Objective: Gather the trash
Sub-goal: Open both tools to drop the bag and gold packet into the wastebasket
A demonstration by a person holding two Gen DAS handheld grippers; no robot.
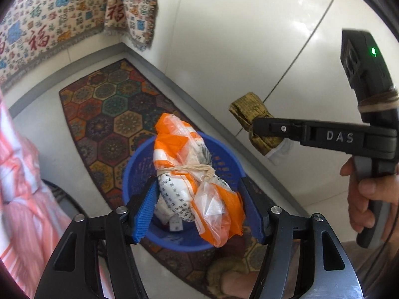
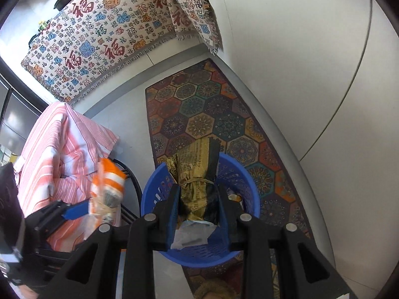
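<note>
Above the round blue plastic basket [image 2: 239,174] on the hexagon-patterned rug [image 2: 212,114], the left gripper [image 1: 197,204], jaws wide, loosely brackets the string-tied orange-and-white plastic bundle [image 1: 199,174]; the right gripper [image 2: 198,204] clamps the string-tied gold-and-black paper bundle [image 2: 197,172] beside a pink striped cloth [image 2: 62,147].

**Room over the basket**

I see the basket's [image 2: 249,182] mouth open from above, though some trash already lies on its bottom. Left of the basket, a striped cloth [image 2: 64,144] over a dark frame crowds in close. Right of the basket, bare pale floor [image 1: 249,49] leaves me wide passage. Beyond the basket, the rug [image 2: 199,109] lies flat, with a fringed cloth [image 2: 99,37] hanging at its far end.
</note>
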